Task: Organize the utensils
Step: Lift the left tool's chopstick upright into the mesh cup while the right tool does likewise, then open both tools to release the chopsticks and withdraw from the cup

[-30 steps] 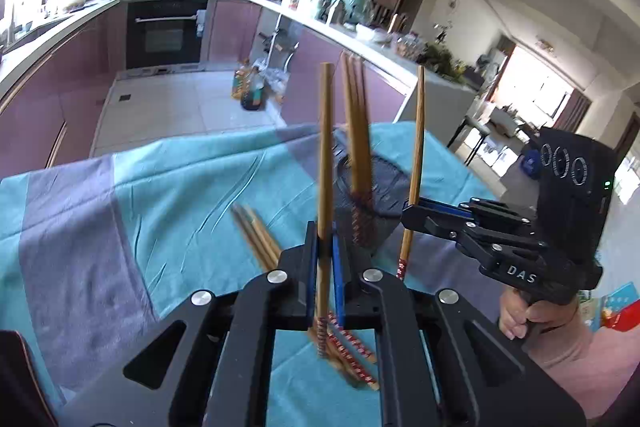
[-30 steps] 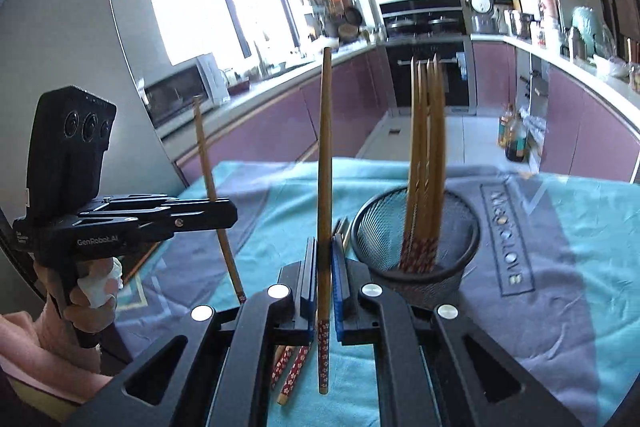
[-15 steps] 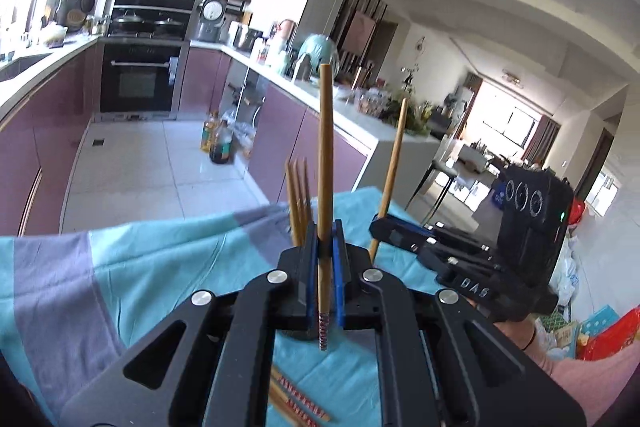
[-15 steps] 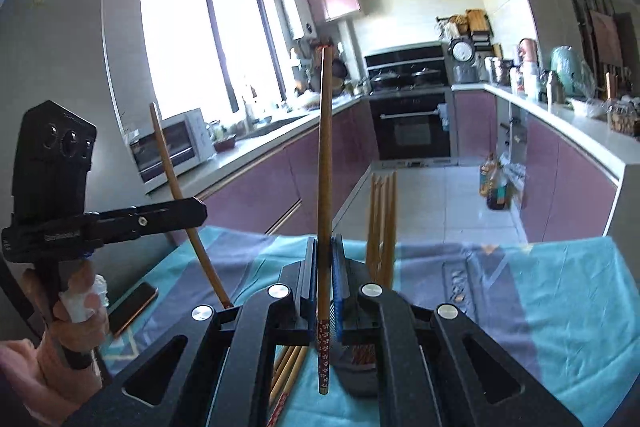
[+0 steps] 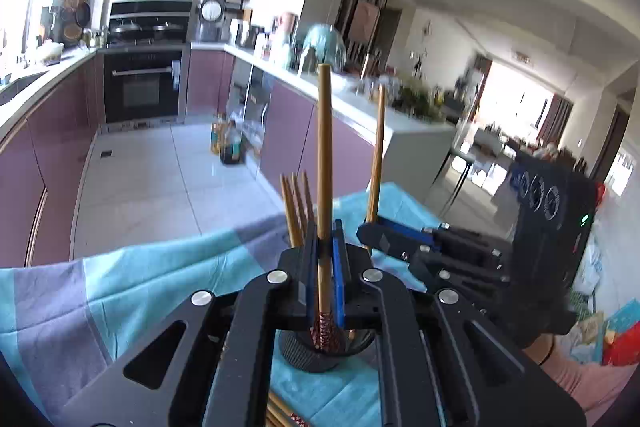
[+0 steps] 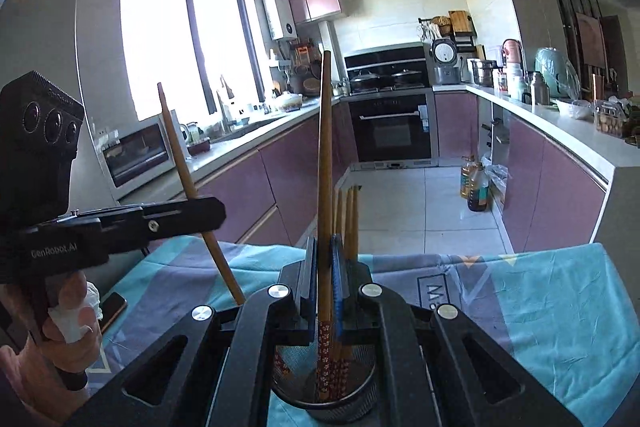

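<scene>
My left gripper (image 5: 324, 255) is shut on an upright wooden chopstick (image 5: 323, 155) with a red patterned lower end. Right below it stands a black mesh holder (image 5: 316, 357) with several chopsticks (image 5: 296, 211) in it. To the right, my right gripper (image 5: 366, 233) holds another chopstick (image 5: 376, 155). In the right wrist view, the right gripper (image 6: 324, 255) is shut on its chopstick (image 6: 325, 167) just above the mesh holder (image 6: 344, 405). The left gripper (image 6: 216, 211) with its tilted chopstick (image 6: 180, 155) is at the left.
A teal-and-grey tablecloth (image 5: 140, 267) covers the table. Loose chopsticks (image 5: 280, 415) lie on it near the front edge. A dark phone (image 6: 114, 307) lies at the left by the hand (image 6: 60, 331). Kitchen counters and an oven are behind.
Both grippers have risen with their chopsticks and come in over the mesh holder, which now sits directly under the fingers. The loose chopsticks have slid to the bottom edge.
</scene>
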### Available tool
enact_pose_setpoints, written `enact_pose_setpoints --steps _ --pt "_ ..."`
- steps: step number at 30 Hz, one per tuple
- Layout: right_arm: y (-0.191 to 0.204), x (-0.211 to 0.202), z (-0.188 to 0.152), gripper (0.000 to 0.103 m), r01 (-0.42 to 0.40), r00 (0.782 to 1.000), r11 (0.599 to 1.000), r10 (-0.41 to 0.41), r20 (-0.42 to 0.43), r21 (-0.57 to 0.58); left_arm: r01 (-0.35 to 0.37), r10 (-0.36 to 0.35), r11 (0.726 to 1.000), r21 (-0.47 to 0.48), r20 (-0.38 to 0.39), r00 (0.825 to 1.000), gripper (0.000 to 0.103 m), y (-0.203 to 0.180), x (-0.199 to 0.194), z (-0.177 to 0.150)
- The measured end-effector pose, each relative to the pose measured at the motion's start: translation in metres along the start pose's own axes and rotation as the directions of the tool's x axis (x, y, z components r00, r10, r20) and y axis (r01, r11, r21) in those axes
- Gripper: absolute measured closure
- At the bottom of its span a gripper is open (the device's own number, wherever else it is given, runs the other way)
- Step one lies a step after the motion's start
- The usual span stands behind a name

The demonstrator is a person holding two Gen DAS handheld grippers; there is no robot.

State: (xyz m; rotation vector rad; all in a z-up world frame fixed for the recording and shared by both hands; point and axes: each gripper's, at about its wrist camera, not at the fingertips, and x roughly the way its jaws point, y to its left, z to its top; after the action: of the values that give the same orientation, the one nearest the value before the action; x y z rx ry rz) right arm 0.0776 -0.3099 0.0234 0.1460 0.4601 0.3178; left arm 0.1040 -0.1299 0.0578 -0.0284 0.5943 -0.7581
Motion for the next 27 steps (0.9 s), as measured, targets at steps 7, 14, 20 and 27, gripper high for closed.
enact_pose_setpoints --steps 7,14,20,27 --pt "-0.005 0.013 -0.014 0.097 0.011 0.996 1.0 -0.011 -0.091 0.001 -0.01 0.013 1.0 0.022 -0.129 0.992 0.096 0.005 0.041 -0.016" --pt "-0.006 0.025 -0.025 0.097 0.03 0.984 0.999 -0.027 -0.177 0.012 -0.025 0.028 0.999 0.021 -0.193 0.981 0.096 0.015 0.066 -0.022" --pt "-0.011 0.033 -0.026 0.097 0.041 0.98 0.999 -0.033 -0.196 0.035 -0.046 0.046 0.999 0.003 -0.209 0.977 0.095 0.029 0.082 -0.019" --pt "-0.013 0.037 -0.026 0.095 0.046 0.981 0.998 -0.038 -0.191 0.042 -0.055 0.053 0.999 -0.001 -0.215 0.975 0.095 0.032 0.087 -0.024"
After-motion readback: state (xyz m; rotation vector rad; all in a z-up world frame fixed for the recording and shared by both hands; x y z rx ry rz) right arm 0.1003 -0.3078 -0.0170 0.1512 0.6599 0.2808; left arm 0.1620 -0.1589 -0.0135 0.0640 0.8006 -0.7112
